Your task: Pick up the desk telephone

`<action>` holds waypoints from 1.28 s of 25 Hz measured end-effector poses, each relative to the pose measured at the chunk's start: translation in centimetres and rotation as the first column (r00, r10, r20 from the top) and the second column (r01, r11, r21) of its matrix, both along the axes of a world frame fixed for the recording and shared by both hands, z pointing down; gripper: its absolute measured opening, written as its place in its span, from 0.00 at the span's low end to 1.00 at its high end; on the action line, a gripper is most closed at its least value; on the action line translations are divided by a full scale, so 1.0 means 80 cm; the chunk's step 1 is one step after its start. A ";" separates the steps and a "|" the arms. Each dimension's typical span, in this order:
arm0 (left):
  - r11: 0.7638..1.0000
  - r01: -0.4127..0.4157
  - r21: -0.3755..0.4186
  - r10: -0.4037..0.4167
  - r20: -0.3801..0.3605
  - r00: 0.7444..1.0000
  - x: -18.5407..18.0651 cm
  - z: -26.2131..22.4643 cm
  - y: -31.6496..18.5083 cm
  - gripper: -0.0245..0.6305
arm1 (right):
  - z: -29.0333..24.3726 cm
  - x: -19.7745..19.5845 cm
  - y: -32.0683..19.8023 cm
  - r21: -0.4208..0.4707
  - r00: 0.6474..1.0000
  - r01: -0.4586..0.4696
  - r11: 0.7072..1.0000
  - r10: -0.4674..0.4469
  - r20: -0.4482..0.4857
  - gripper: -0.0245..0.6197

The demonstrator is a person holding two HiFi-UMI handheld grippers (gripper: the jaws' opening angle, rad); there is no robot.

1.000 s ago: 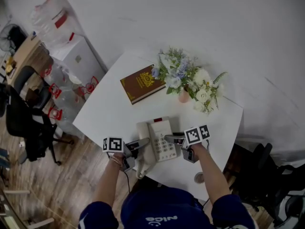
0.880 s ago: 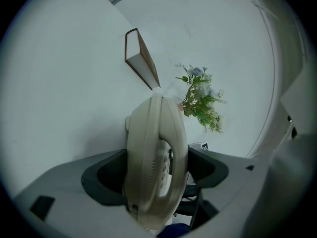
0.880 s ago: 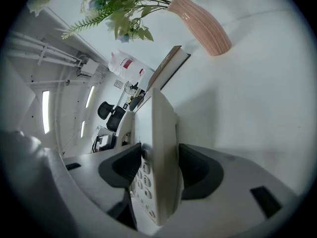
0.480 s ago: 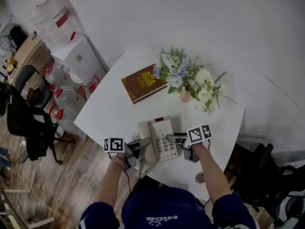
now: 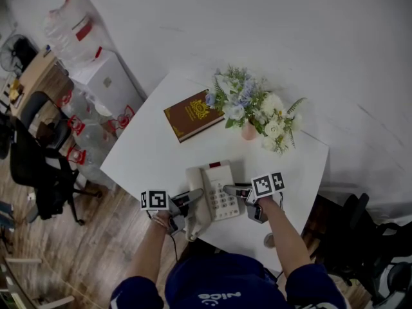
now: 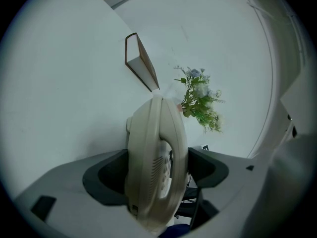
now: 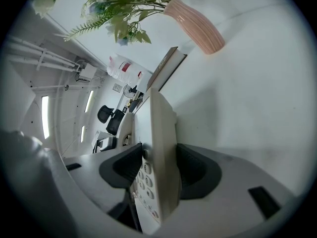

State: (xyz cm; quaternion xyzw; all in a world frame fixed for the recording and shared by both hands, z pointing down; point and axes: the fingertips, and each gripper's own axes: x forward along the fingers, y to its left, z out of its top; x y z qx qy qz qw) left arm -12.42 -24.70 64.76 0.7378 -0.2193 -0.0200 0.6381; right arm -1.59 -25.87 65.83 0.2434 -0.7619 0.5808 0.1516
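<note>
A beige desk telephone (image 5: 215,187) lies near the front edge of the white round table (image 5: 154,150), with its handset (image 5: 195,201) on the left side. My left gripper (image 5: 185,201) is shut on the handset (image 6: 156,133), which fills the gap between the dark pads (image 6: 106,177) in the left gripper view. From the right, my right gripper (image 5: 233,189) is shut on the telephone's keypad body (image 7: 161,128), one pad above and one below it. Whether the telephone is off the tabletop cannot be told.
A brown book (image 5: 192,114) lies at the back of the table. Beside it stands a pink vase (image 5: 248,131) of flowers (image 5: 248,102). Black office chairs (image 5: 38,172), a white cabinet (image 5: 106,79) and water bottles stand on the wooden floor to the left.
Hardly anything: both grippers stay on the telephone, and the left gripper has shifted slightly nearer to the handset.
</note>
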 end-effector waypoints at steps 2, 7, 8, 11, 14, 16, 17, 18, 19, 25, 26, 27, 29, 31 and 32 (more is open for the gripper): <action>1.000 -0.002 0.005 0.002 0.010 1.000 -0.002 0.000 0.003 0.62 | -0.001 -0.001 0.004 -0.002 1.000 0.000 1.000 0.000 0.004 0.40; 1.000 -0.005 0.010 0.005 0.000 1.000 -0.005 -0.018 0.007 0.62 | -0.013 -0.007 0.007 0.023 1.000 -0.008 1.000 0.008 0.024 0.40; 1.000 -0.010 0.014 0.010 0.010 1.000 -0.006 -0.022 0.008 0.62 | -0.017 -0.008 0.009 0.030 1.000 -0.007 1.000 0.006 0.026 0.40; 0.999 -0.025 0.042 0.023 0.052 0.998 -0.012 -0.026 0.011 0.62 | -0.029 -0.009 0.013 0.050 1.000 -0.008 0.999 0.007 0.026 0.40; 0.997 -0.032 0.071 0.030 0.032 0.999 -0.010 -0.036 0.016 0.62 | -0.040 -0.007 0.018 0.065 1.000 -0.019 0.998 0.018 0.018 0.40; 0.997 -0.032 0.071 0.029 0.036 0.999 -0.009 -0.042 0.021 0.62 | -0.047 -0.005 0.023 0.076 1.000 -0.024 0.997 0.023 0.017 0.40; 0.997 -0.030 0.066 0.028 0.032 0.999 -0.008 -0.046 0.023 0.62 | -0.049 -0.004 0.025 0.080 0.999 -0.029 0.996 0.027 0.019 0.40; 0.998 -0.028 0.061 0.026 0.026 0.999 -0.006 -0.051 0.026 0.62 | -0.052 -0.003 0.027 0.084 0.999 -0.034 0.996 0.032 0.022 0.40; 0.998 -0.028 0.060 0.027 0.023 0.999 -0.004 -0.055 0.029 0.62 | -0.056 -0.003 0.030 0.090 0.999 -0.039 0.995 0.037 0.025 0.40; 0.995 -0.030 0.095 0.027 0.034 0.999 0.000 -0.077 0.045 0.62 | -0.080 0.003 0.045 0.136 0.998 -0.057 0.989 0.053 0.033 0.40; 0.994 -0.030 0.107 0.026 0.036 0.999 0.000 -0.082 0.046 0.62 | -0.084 0.004 0.047 0.143 0.998 -0.060 0.988 0.056 0.035 0.40; 0.992 -0.031 0.119 0.026 0.041 0.999 0.001 -0.087 0.048 0.62 | -0.089 0.005 0.049 0.149 0.998 -0.063 0.987 0.058 0.037 0.40; 0.990 -0.033 0.139 0.024 0.064 0.998 -0.001 -0.093 0.052 0.62 | -0.098 0.006 0.054 0.162 0.997 -0.065 0.985 0.059 0.041 0.40; 0.988 -0.033 0.150 0.020 0.086 0.996 -0.002 -0.100 0.056 0.62 | -0.107 0.008 0.059 0.177 0.997 -0.067 0.982 0.061 0.043 0.40; 0.988 -0.030 0.149 0.017 0.086 0.996 -0.002 -0.104 0.060 0.62 | -0.112 0.009 0.062 0.185 0.997 -0.069 0.980 0.062 0.044 0.40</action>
